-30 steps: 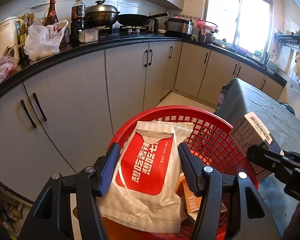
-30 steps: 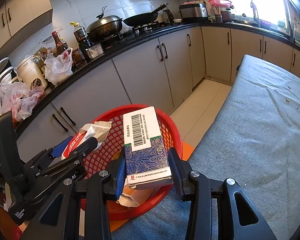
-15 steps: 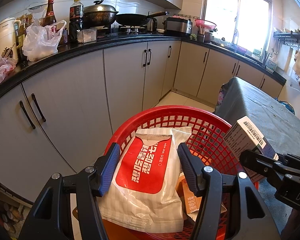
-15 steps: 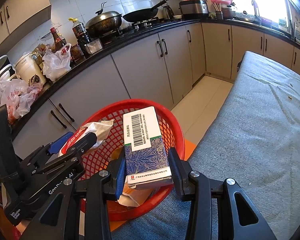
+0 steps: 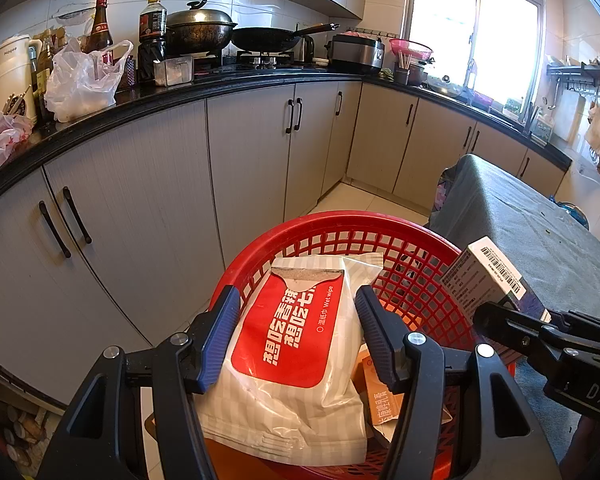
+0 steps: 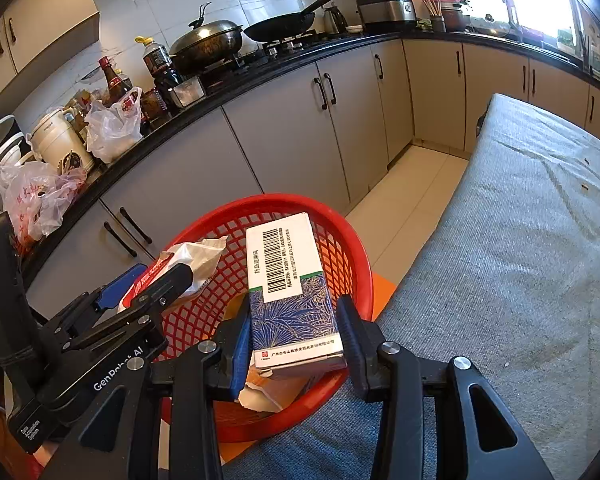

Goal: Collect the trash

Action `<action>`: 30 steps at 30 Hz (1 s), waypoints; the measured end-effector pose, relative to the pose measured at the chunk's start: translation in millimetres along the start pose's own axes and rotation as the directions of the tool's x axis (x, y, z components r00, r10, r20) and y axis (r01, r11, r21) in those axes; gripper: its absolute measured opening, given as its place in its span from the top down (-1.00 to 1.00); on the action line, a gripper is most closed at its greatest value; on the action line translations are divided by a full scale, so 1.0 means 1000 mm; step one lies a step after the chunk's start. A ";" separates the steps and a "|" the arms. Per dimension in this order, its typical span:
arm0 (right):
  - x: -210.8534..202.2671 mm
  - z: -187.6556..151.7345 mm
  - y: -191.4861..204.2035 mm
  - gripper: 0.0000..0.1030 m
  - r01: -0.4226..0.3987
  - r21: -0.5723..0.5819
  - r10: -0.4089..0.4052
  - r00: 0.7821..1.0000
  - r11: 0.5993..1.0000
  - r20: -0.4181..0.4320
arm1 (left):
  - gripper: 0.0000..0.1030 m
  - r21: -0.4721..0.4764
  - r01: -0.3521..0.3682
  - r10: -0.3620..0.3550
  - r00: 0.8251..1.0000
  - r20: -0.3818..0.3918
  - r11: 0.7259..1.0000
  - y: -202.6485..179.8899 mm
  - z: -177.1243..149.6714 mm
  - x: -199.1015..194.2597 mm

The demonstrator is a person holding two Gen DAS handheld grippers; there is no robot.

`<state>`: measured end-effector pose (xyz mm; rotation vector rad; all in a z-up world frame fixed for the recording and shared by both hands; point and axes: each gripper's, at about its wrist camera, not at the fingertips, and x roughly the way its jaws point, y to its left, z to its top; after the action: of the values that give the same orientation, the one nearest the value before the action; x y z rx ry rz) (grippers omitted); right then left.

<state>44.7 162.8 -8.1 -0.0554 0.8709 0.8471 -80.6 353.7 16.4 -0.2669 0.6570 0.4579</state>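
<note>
A red mesh basket (image 5: 404, 240) (image 6: 348, 240) stands beside the grey-covered table. My left gripper (image 5: 296, 320) is shut on a red and white wet-wipe packet (image 5: 296, 344) held over the basket; the packet also shows in the right wrist view (image 6: 192, 256). My right gripper (image 6: 294, 332) is shut on a blue and white medicine box (image 6: 288, 280) with a barcode, held over the basket's near rim; the box also shows in the left wrist view (image 5: 484, 276). Orange and white paper trash (image 5: 384, 396) lies in the basket under both.
Grey cabinets (image 5: 180, 184) under a black counter (image 5: 204, 88) run along the left and far side. The counter holds plastic bags (image 5: 84, 80), bottles, a wok and pans. The grey-covered table (image 6: 520, 260) is on the right. Tiled floor (image 6: 412, 184) lies between.
The wet-wipe packet has sunk a little lower into the basket with my left gripper. The right gripper and its box have shifted slightly over the basket rim.
</note>
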 end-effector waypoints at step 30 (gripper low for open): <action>-0.028 0.008 -0.009 -0.42 0.085 0.058 -0.091 0.990 0.995 0.104 | -0.45 0.006 0.003 -0.003 0.999 0.034 1.000 -0.003 0.001 -0.016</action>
<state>46.4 141.6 14.1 -0.0021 0.7845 0.7373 -89.6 346.4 28.1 -0.2538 0.6251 0.4567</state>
